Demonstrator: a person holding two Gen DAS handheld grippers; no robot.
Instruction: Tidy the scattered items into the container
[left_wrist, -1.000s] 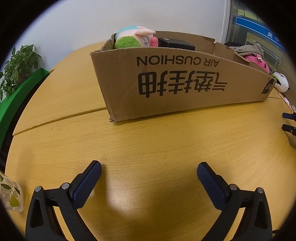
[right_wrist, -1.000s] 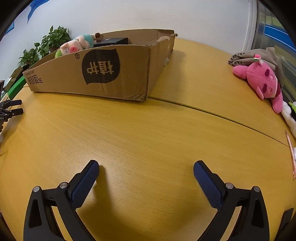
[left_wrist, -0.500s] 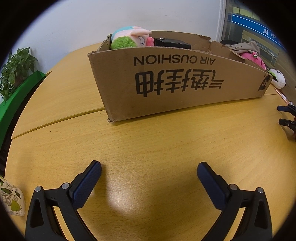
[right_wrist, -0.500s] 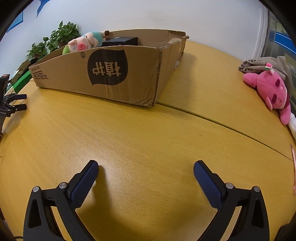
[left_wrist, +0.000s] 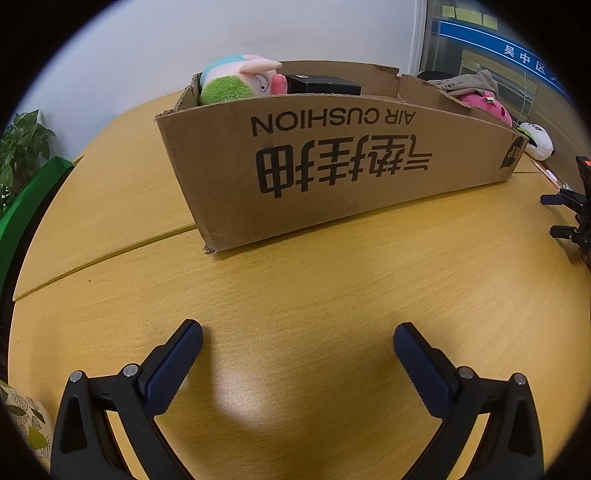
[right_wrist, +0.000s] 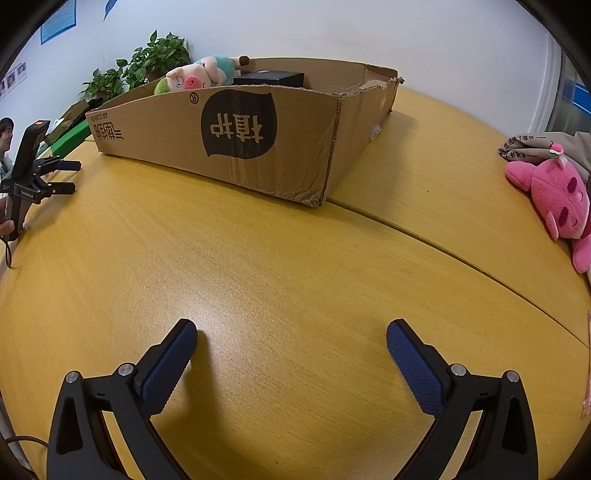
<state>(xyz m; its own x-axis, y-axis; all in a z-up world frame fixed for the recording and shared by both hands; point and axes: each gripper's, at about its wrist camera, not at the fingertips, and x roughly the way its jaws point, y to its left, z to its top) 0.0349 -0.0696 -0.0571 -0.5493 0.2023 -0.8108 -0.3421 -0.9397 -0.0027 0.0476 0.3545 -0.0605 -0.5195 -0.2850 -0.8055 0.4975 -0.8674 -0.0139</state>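
A long cardboard box stands on the yellow wooden table; it also shows in the right wrist view. Inside lie a pig plush and a black box. A pink plush with a grey cloth lies on the table at the right, outside the box. A white plush lies past the box's far end. My left gripper is open and empty over bare table in front of the box. My right gripper is open and empty, also over bare table.
Potted plants and a green bin stand beyond the table's left edge. A patterned pouch lies at the near left. A table seam runs across. A person's face shows at the far left.
Both grippers have swung a little: the box sits further right in the left wrist view and the pink plush has slid further right in the right wrist view. Both stay open.
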